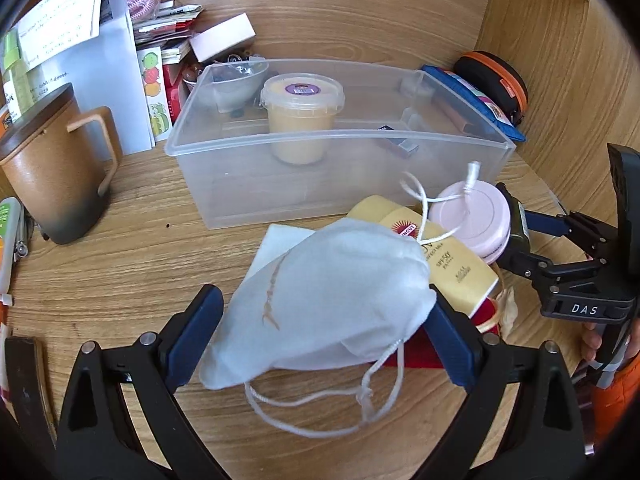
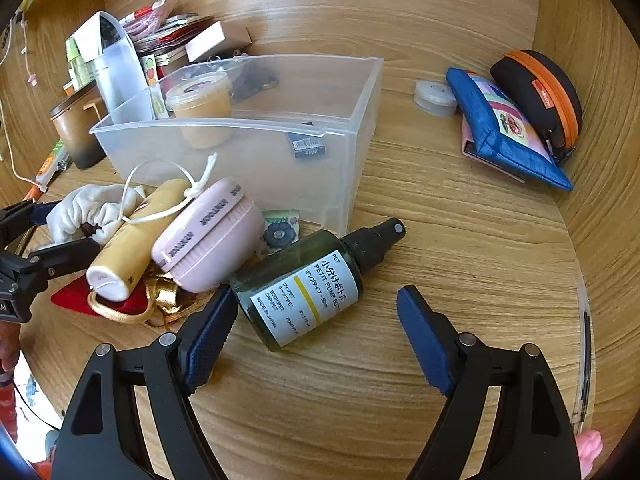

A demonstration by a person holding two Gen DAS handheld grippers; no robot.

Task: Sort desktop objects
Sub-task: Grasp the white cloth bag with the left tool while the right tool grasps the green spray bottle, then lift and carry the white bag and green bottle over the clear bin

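Observation:
A white drawstring pouch (image 1: pixel 328 292) lies on the desk between the fingers of my left gripper (image 1: pixel 324 332); the right pad touches it, the left pad stands beside it. It also shows in the right wrist view (image 2: pixel 94 208). A yellow sunscreen tube (image 1: pixel 448 260), a pink round case (image 1: pixel 474 220) and a red and gold item (image 2: pixel 120 304) lie beside it. My right gripper (image 2: pixel 316 340) is open around a dark green pump bottle (image 2: pixel 304 284) lying on its side. A clear plastic bin (image 1: pixel 340 168) holds a tan lidded tub (image 1: pixel 300 116) and a small dark box (image 2: pixel 307 146).
A brown mug (image 1: pixel 56 172) stands at the left with papers and packets (image 1: pixel 80 40) behind it. A blue pouch (image 2: pixel 504 128), a black and orange case (image 2: pixel 540 96) and a small clear round container (image 2: pixel 434 98) lie at the right by the wooden wall.

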